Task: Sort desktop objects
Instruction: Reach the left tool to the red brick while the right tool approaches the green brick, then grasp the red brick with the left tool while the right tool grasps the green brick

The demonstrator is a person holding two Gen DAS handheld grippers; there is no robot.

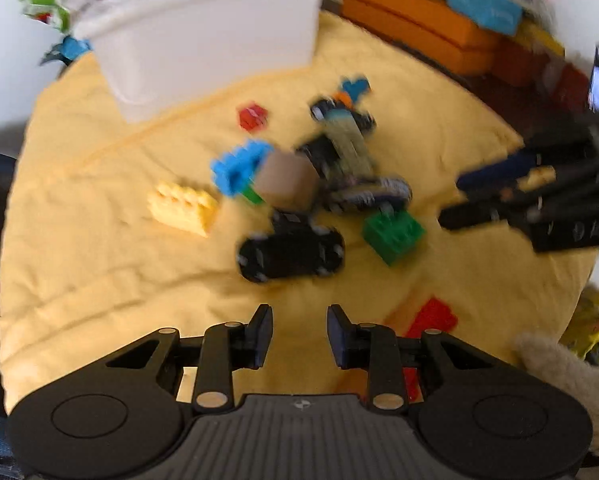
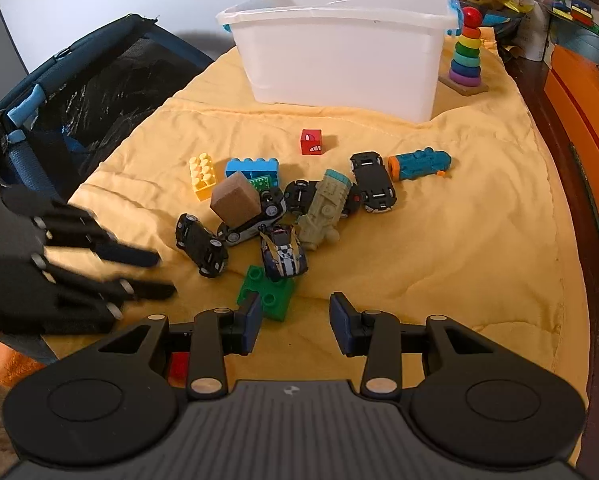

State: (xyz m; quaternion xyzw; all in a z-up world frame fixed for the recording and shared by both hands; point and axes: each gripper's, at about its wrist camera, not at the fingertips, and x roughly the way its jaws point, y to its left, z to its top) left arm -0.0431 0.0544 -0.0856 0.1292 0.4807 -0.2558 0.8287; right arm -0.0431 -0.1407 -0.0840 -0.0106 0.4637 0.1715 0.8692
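On yellow cloth [image 2: 459, 240]: five toy cars [image 2: 201, 245] | one white bin [image 2: 339, 60] | left gripper [image 1: 299, 334], right gripper [image 2: 295, 322] wide, empty

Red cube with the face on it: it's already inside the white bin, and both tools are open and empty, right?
Not quite. The red cube is not in the white bin; it sits on the yellow cloth in front of it, apart from the toy pile, as the right wrist view shows. The rest holds: the left tool and right tool are open and empty.
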